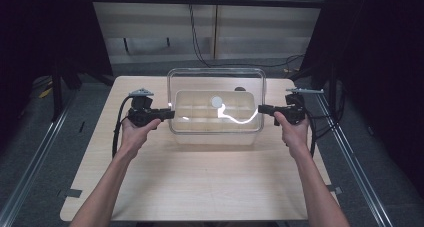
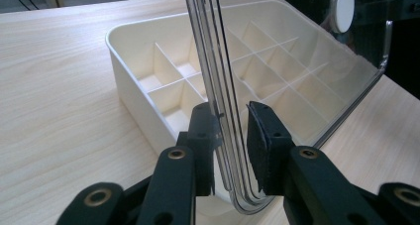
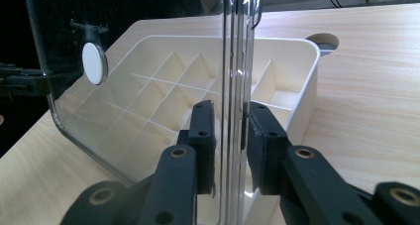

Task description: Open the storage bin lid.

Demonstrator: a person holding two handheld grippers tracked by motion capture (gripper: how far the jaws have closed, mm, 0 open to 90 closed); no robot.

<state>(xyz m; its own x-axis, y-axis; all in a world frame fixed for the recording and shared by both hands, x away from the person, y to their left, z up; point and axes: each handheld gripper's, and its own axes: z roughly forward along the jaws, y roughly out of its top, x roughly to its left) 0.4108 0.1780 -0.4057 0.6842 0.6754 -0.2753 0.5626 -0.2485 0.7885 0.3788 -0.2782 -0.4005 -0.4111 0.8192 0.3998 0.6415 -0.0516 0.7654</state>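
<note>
While upright, clear lid (image 1: 216, 82) (long axis left-right) | over divided tray (image 1: 216, 119)

From above, my way into the tray (image 1: 215, 118) is blocked by the clear lid (image 1: 216, 74) standing on edge over it. My left gripper (image 1: 169, 114) and right gripper (image 1: 261, 108) flank its ends. The table (image 1: 200, 182) in front of the tray lies open between my forearms.

Glossy clear plastic lid (image 2: 297, 81), matt cream tray (image 2: 129, 81), wood-grain table (image 1: 200, 182)
</note>
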